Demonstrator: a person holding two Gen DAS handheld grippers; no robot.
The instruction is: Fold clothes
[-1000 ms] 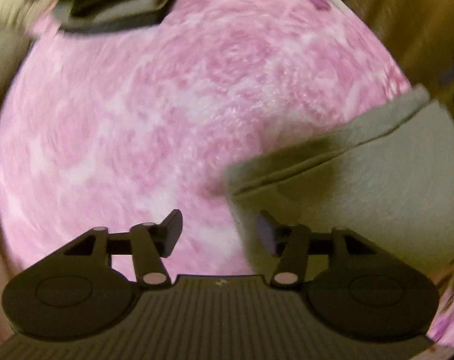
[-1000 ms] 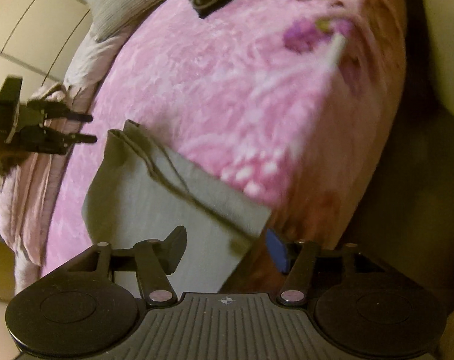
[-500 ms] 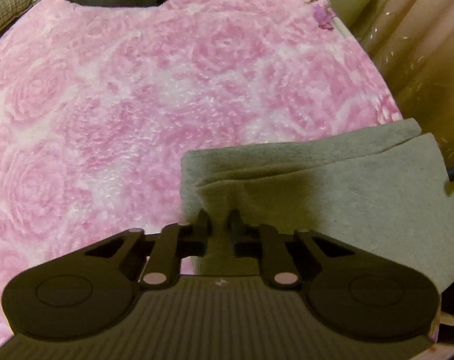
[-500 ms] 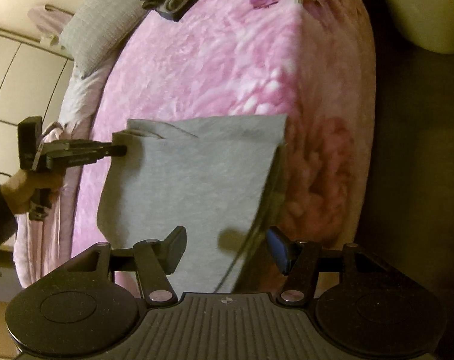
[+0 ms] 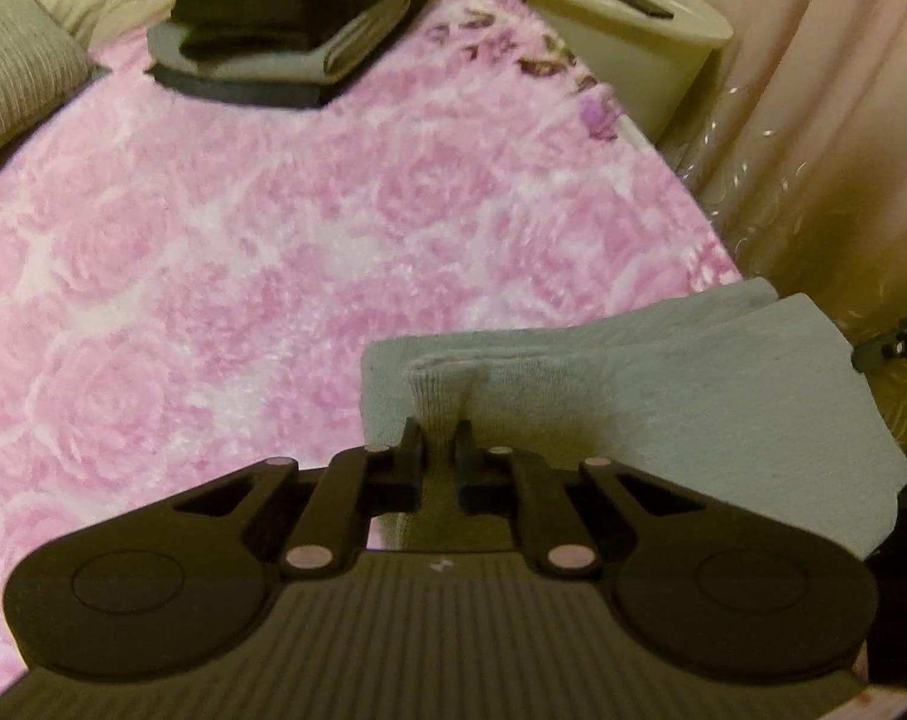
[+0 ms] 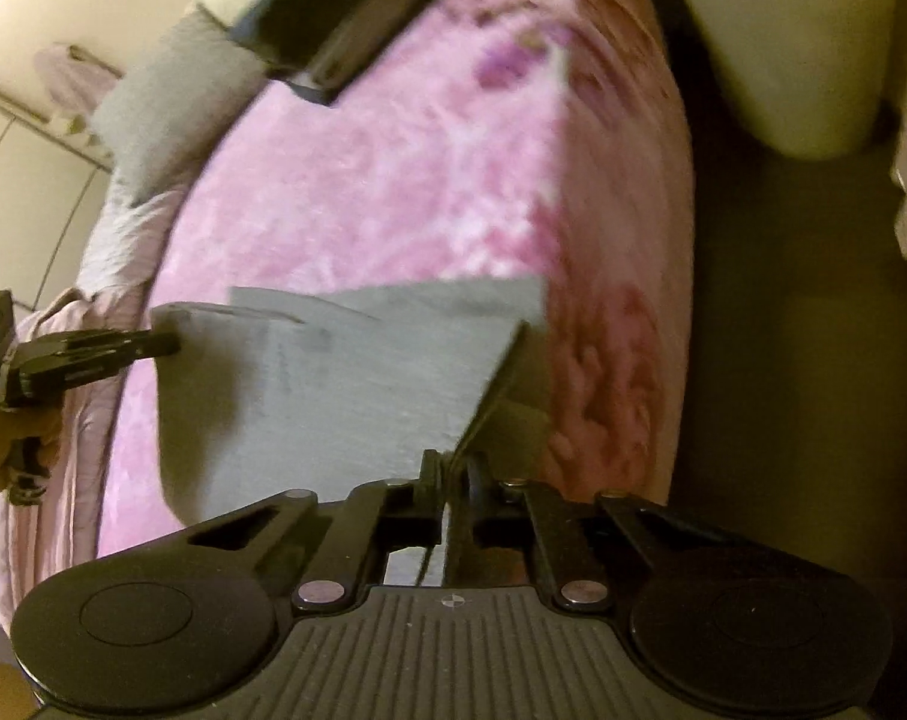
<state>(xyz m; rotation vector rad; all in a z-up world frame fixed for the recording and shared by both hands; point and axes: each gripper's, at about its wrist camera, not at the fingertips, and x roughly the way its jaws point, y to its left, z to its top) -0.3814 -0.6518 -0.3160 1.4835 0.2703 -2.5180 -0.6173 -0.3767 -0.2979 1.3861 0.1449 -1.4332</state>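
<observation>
Both grippers, left [image 5: 438, 441] and right [image 6: 450, 477], have just closed their fingers on the grey cloth's [image 5: 663, 396] near corners; its length stretches between them, bed [image 5: 213, 276] beyond.

Right gripper [image 6: 452, 468] clamped on the near right edge of the grey garment [image 6: 357, 372], jaws having just closed. Left gripper [image 6: 153, 345] pinches its far left corner. Pink blanket [image 6: 363, 180] beyond; stacked clothes [image 6: 345, 18] farther ahead.

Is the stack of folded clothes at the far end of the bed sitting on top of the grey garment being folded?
No: the stack of folded clothes lies apart from the grey garment, with bare pink blanket between them.
</observation>
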